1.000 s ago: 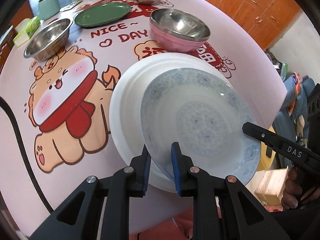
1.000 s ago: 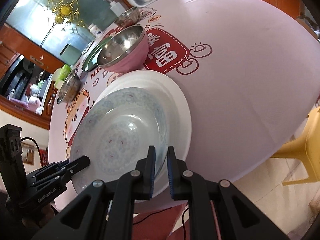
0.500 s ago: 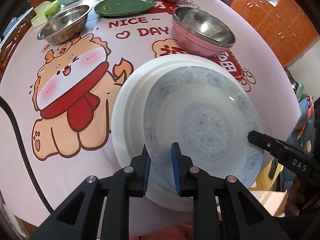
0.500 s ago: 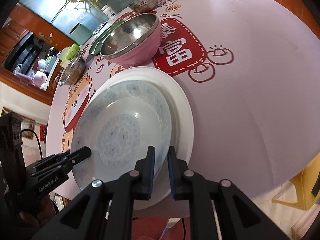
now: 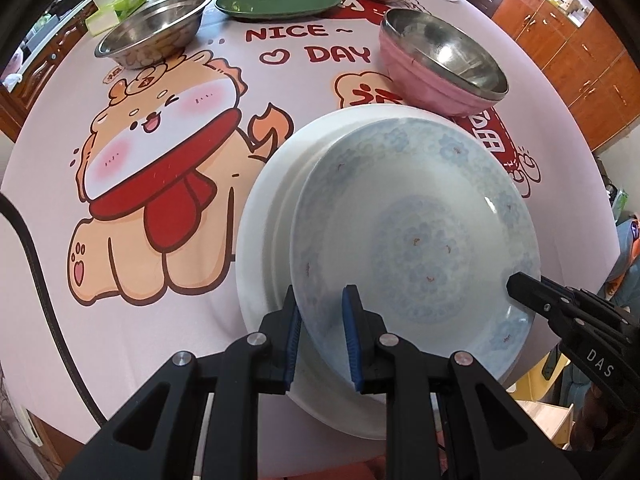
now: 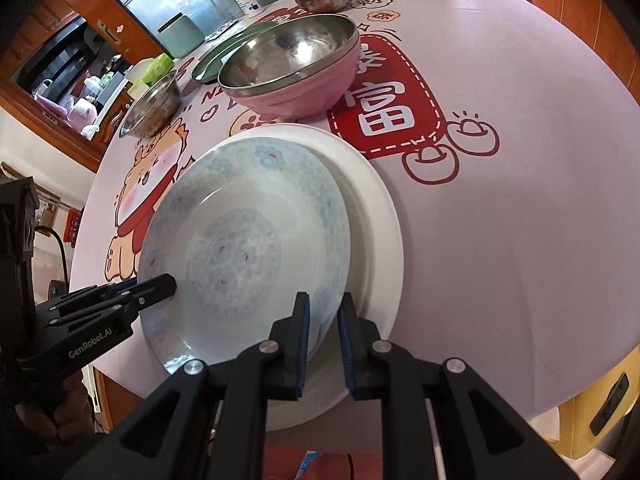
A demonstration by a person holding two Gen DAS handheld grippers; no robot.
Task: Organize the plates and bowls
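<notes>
Only the left wrist view shows the green plate (image 5: pixel 279 0) whole at top centre, with the "NICE DAY" lettering below it; the right wrist view alone shows a yellow chair (image 6: pixel 600 420) at lower right. The left gripper (image 5: pixel 320 332) straddles the near rim of the blue-patterned plate (image 5: pixel 416 240), one finger under and one over, clamped on it; the right gripper (image 6: pixel 323 340) pinches the opposite rim the same way. The plate (pale, floral blue) sits in the lower centre of both views, over the larger white plate (image 5: pixel 268 216) on the pink tablecloth (image 5: pixel 280 80), just below the pink bowl (image 5: pixel 424 76).
</notes>
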